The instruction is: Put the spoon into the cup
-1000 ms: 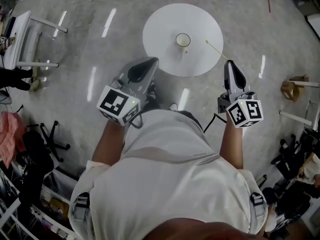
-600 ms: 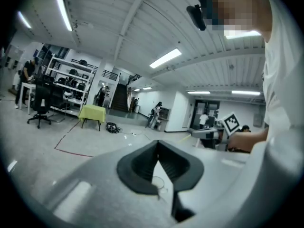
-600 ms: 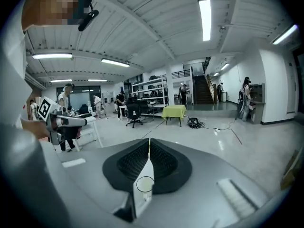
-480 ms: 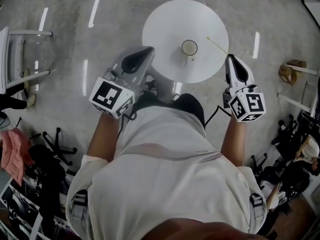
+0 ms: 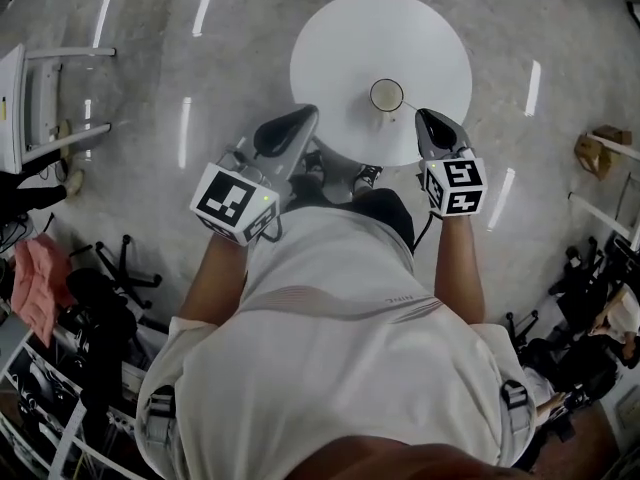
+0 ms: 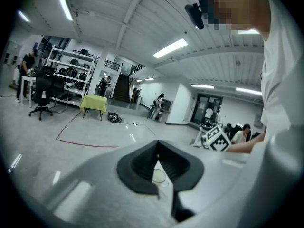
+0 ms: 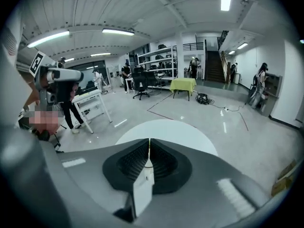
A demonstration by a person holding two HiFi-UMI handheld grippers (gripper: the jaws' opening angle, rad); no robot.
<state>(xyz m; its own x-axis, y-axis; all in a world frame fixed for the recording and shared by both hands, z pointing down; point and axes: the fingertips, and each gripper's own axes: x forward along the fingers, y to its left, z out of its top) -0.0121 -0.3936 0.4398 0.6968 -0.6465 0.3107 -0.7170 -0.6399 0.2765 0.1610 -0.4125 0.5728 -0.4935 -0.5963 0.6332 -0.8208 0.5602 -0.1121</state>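
Spoon was in my grip, not in the cup. I judged the pick-up done. The placing was left to do.

Right gripper: jaws pressed together on the spoon. In the right gripper view it showed only as a thin yellowish sliver at the seam of the tips, running away along the jaws. I could not tell which end I held.

Left gripper: jaws closed tip to tip, nothing in them. It sat at the near-left edge of the round white table, well apart from the cup and pointed roughly at it. The cup's rim showed through the gap behind the tips in the left gripper view.

Cup: upright, mouth up, near the middle of the table. It looked empty from above, though small in the head view.

Spoon and cup: the head view put the right gripper's tips just beside the cup, on its near-right side, not touching it. The spoon was too thin to make out from above, so I could not tell whether its far end was over the rim. The right gripper view showed no clear cup, only white table top beyond the jaws.

Left to do, by my reckoning: bring the free end over the mouth, tip it down, then let go. A knock on the rim might topple the cup.
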